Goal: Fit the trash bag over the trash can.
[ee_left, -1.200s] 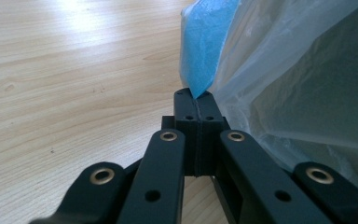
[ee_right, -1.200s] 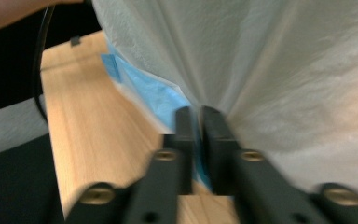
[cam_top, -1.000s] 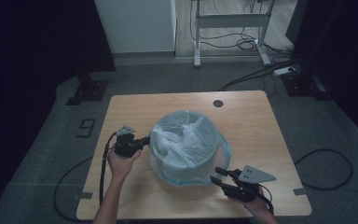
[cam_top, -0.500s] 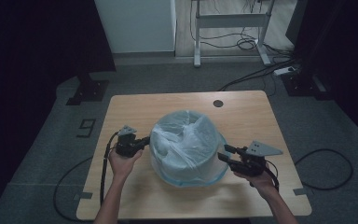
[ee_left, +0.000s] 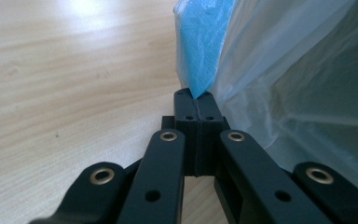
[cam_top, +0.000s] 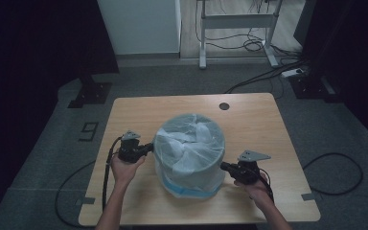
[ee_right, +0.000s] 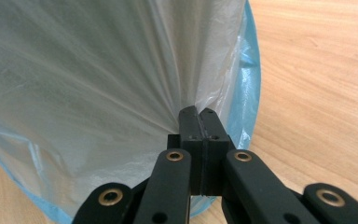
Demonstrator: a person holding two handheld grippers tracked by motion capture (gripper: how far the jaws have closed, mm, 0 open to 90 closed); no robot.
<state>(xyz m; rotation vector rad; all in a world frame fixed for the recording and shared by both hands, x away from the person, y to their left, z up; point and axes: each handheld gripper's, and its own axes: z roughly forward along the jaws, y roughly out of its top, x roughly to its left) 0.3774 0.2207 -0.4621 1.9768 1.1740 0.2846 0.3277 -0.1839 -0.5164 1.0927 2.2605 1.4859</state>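
A round bin [cam_top: 189, 165] stands mid-table, wrapped in a translucent plastic bag [cam_top: 190, 143] with a blue hem [cam_top: 191, 191]. My left gripper [cam_top: 149, 147] is at the bag's left side. In the left gripper view its jaws [ee_left: 195, 95] are shut on a blue fold of the bag [ee_left: 203, 42]. At the bag's lower right side is my right gripper [cam_top: 223, 166]. Its jaws [ee_right: 198, 112] have just been closing and now pinch the bag film [ee_right: 98, 70], which gathers into pleats at the tips beside the blue hem [ee_right: 249, 84].
The wooden table [cam_top: 249, 120] has a round cable hole [cam_top: 224, 106] at the back. Cables trail from both grippers over the table's front edge. On the floor are a taped number 9 [cam_top: 90, 130], more cables and a desk frame [cam_top: 237, 19] at the back.
My right gripper has moved from the table's front right in toward the bag's right side and has shut on its film. The left gripper has stayed in place.
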